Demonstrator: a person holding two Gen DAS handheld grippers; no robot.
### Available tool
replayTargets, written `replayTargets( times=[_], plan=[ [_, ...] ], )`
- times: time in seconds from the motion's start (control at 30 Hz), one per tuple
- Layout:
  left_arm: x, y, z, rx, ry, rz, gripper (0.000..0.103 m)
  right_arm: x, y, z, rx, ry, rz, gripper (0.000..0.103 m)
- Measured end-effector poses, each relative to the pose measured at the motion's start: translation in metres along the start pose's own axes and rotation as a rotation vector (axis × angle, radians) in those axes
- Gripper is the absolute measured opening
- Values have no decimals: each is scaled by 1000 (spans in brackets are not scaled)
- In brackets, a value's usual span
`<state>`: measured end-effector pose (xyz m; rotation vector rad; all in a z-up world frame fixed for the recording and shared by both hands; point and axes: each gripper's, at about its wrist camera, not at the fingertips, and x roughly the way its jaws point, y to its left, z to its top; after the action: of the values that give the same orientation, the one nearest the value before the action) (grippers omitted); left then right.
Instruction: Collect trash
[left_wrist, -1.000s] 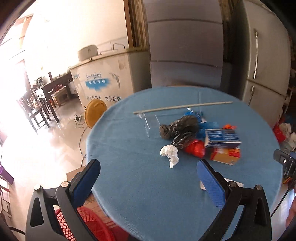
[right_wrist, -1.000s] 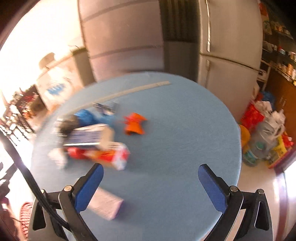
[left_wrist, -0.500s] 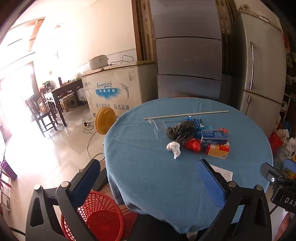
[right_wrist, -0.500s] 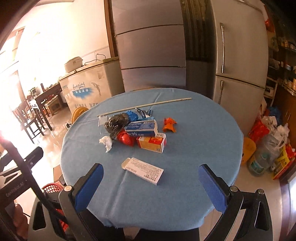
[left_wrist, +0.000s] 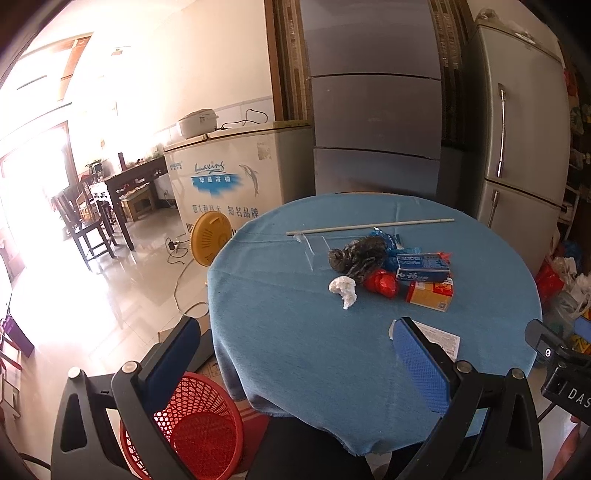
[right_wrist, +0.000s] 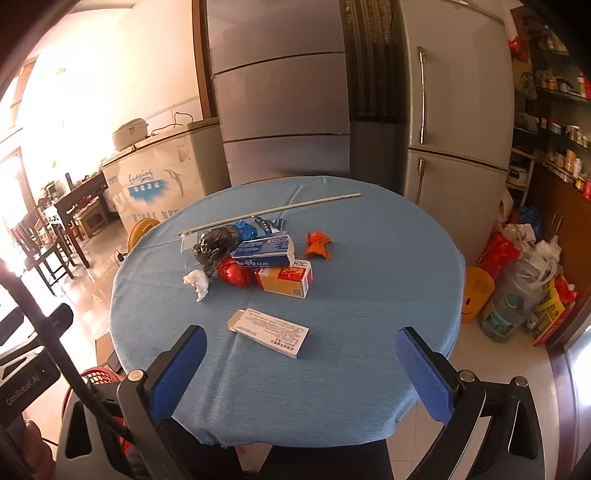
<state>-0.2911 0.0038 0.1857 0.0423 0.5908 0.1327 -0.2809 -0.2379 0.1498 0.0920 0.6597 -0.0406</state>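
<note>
Both grippers, left (left_wrist: 295, 354) and right (right_wrist: 299, 354), hang wide open and empty at the near edge of the table (right_wrist: 388, 258). The trash lies mid-table, well ahead of them: a tissue (right_wrist: 197, 282), a flat box (right_wrist: 269, 330) nearest, the rest heaped behind. I'd worry a careless grab drags the cloth or scatters the heap, missing the red basket (left_wrist: 199, 432) below left.

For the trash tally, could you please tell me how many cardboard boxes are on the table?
3: a white box alone near the front edge, an orange box in the pile, and a blue box lying over it. Others may be hidden underneath.
</note>
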Motion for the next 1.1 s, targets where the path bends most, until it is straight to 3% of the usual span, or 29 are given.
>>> replayTargets(
  times=[0.37, 1.1],
  plan=[
    [-2, -15, 0, 43, 6, -49, 103, -5, -1, -1, -19, -10, -22, 103],
    [0, -13, 2, 42, 25, -40, 103, -3, -2, 1, -15, 0, -11, 103]
  ],
)
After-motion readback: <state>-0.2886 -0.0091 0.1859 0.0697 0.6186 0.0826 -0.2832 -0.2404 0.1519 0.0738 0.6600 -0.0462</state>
